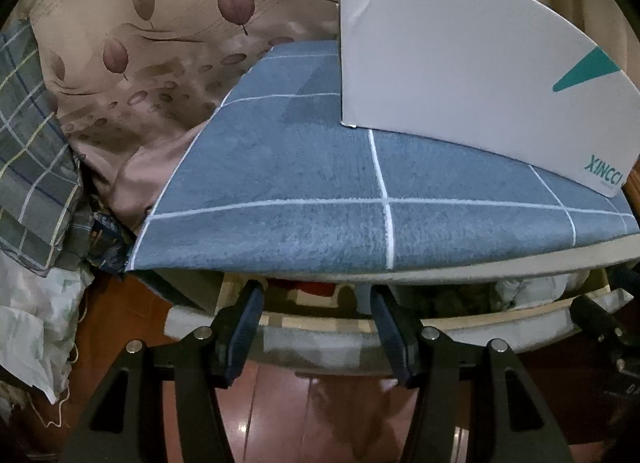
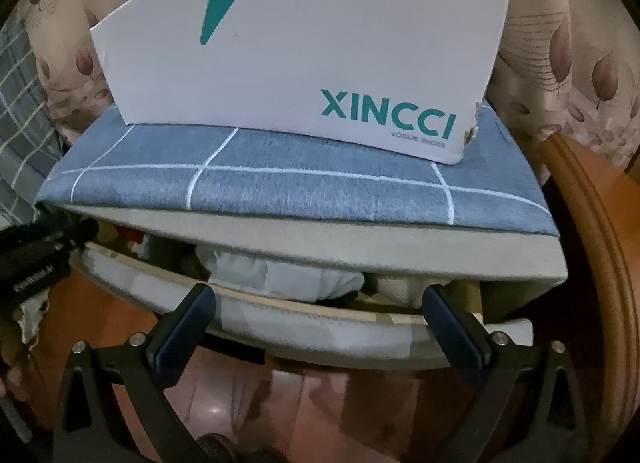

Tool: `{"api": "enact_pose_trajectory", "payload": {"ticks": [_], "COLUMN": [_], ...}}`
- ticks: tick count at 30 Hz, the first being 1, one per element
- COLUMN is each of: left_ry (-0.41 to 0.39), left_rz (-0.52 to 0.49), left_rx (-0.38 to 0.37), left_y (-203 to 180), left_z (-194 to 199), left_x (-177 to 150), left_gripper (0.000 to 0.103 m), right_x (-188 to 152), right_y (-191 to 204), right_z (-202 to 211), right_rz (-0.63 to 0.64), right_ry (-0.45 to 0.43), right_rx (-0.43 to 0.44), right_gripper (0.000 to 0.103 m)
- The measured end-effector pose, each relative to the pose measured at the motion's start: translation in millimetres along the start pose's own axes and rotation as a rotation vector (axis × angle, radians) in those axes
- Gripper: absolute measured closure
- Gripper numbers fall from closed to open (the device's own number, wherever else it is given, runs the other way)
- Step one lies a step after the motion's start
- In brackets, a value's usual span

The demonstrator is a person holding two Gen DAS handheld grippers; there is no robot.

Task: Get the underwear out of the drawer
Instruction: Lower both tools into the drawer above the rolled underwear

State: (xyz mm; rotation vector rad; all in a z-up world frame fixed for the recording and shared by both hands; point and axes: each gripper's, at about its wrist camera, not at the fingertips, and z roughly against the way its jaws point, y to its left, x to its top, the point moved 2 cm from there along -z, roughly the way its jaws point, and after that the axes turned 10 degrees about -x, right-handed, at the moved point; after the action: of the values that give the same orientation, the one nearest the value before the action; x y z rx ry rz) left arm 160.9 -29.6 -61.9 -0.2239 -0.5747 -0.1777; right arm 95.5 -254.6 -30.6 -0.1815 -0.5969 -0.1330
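Both claws, left claw (image 1: 316, 297) & right claw (image 2: 318, 301), hang open, empty, at the part-open drawer (image 2: 320, 337) w/ pale, prob. underwear bundle (image 2: 288, 277) mid-frame, ready to reach in.

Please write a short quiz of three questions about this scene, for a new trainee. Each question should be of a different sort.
1. True or false: the drawer is fully shut.
2. What stands on the blue checked cloth? A) a lamp B) a white XINCCI box C) a plate
3. Fill in: both the left tongs and the right tongs are ____ and hold nothing.

Key: 1 false, it is pulled partly out, with a pale folded garment visible inside. 2 B. 3 open.
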Motion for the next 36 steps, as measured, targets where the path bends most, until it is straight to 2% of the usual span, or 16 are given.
{"api": "enact_pose_trajectory", "payload": {"ticks": [3, 9, 12, 18, 28, 31, 36], "left_ry": [0.006, 0.007, 0.015, 0.054, 0.172, 0.232, 0.225], "left_rz": [-0.003, -0.003, -0.011, -0.021, -0.028, -0.025, -0.075], "left_rx": [-0.005, -0.023, -0.034, -0.069, -0.121, -0.13, -0.11], "left_y": [-1.8, -3.8, -4.8, -0.8, -3.5, -3.1, -13.4], "left_z": [-8.0, -16.6, -18.0, -14.9, 15.7, 25.0, 40.9], "left_x": [3.4, 8.5, 10.6, 7.5, -33.4, -45.9, -69.5], "left_gripper": [0.046, 0.046, 0.046, 0.045, 0.045, 0.045, 0.045], "right_x": [5.0, 11.4, 13.3, 8.2, -34.1, -47.9, -65.1], "right_y": [-0.4, -1.1, -2.1, -1.9, -3.3, -4.6, -7.7], "right_z": [-5.4, -26.3, -36.2, -32.0, -8.3, -1.3, 6.3], "right_rz": [-0.015, -0.036, -0.061, -0.061, -0.06, -0.057, -0.051], "right_ry": [0.013, 0.051, 0.094, 0.136, 0.247, 0.285, 0.346], "right_rx": [0.019, 0.003, 0.016, 0.006, 0.006, 0.008, 0.016], "right_gripper": [0.0, 0.001, 0.001, 0.001, 0.001, 0.001, 0.001]}}
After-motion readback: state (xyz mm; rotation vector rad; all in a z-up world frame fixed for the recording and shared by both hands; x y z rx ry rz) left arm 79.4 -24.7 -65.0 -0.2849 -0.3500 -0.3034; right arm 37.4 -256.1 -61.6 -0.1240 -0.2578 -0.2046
